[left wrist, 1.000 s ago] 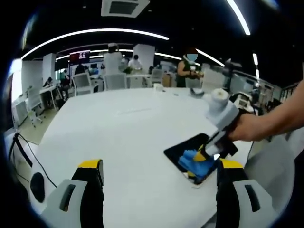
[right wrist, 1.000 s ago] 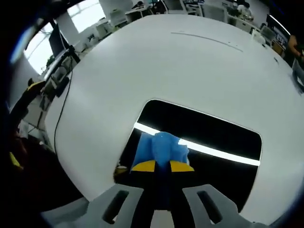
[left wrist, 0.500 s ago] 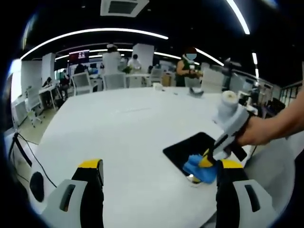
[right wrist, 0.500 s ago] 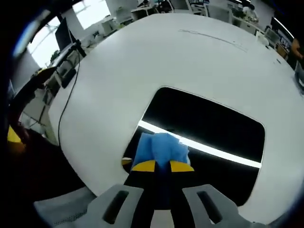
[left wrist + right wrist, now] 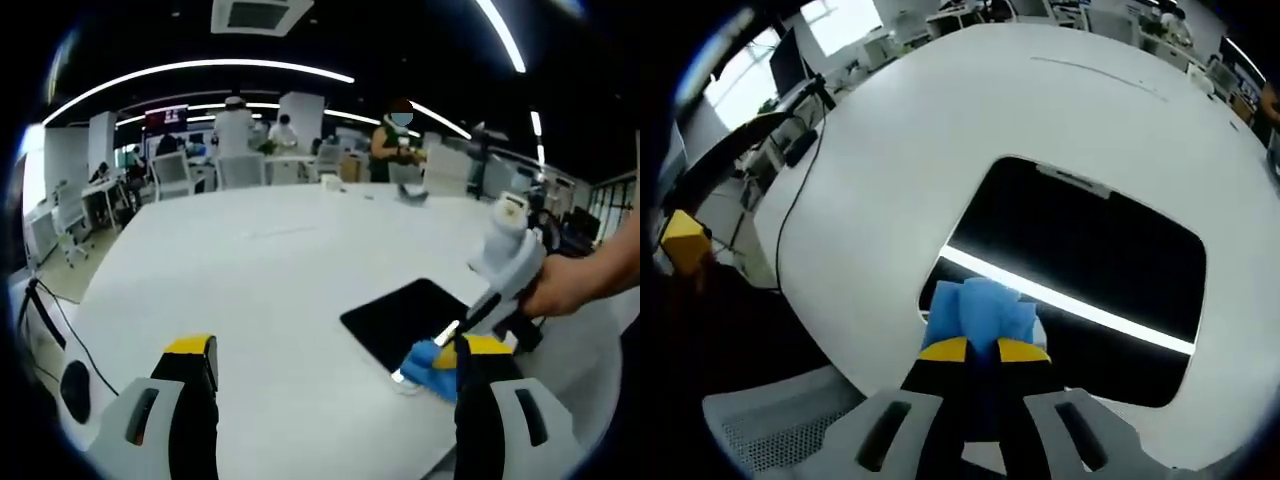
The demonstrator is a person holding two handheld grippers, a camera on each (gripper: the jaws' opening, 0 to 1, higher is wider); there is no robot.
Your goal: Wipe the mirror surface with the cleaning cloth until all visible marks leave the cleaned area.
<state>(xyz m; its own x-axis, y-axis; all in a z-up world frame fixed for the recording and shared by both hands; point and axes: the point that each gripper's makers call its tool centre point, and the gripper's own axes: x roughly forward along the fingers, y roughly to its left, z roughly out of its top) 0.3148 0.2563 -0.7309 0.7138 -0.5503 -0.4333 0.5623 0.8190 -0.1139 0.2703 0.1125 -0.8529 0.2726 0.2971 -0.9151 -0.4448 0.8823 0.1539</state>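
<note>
right claw [image 5: 983, 350] gripping cloth [image 5: 980, 312] | dragged to mirror [image 5: 1090, 250] near edge | left claw [image 5: 330, 360] wide

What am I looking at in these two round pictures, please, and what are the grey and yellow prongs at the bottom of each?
There is no robot here: a person holds a hand-held gripper in each hand, and a fisheye camera rides on each one. The prongs are each gripper's own two jaws. In the left gripper view, the left gripper is open and holds nothing. Across from it the person's hand holds the right gripper. The right gripper view looks down along that tool: its jaws are shut on a blue cloth, pressed to the near edge of a dark mirror lying flat on a white table. The bright stripe on the mirror looks like a reflected ceiling light.
</note>
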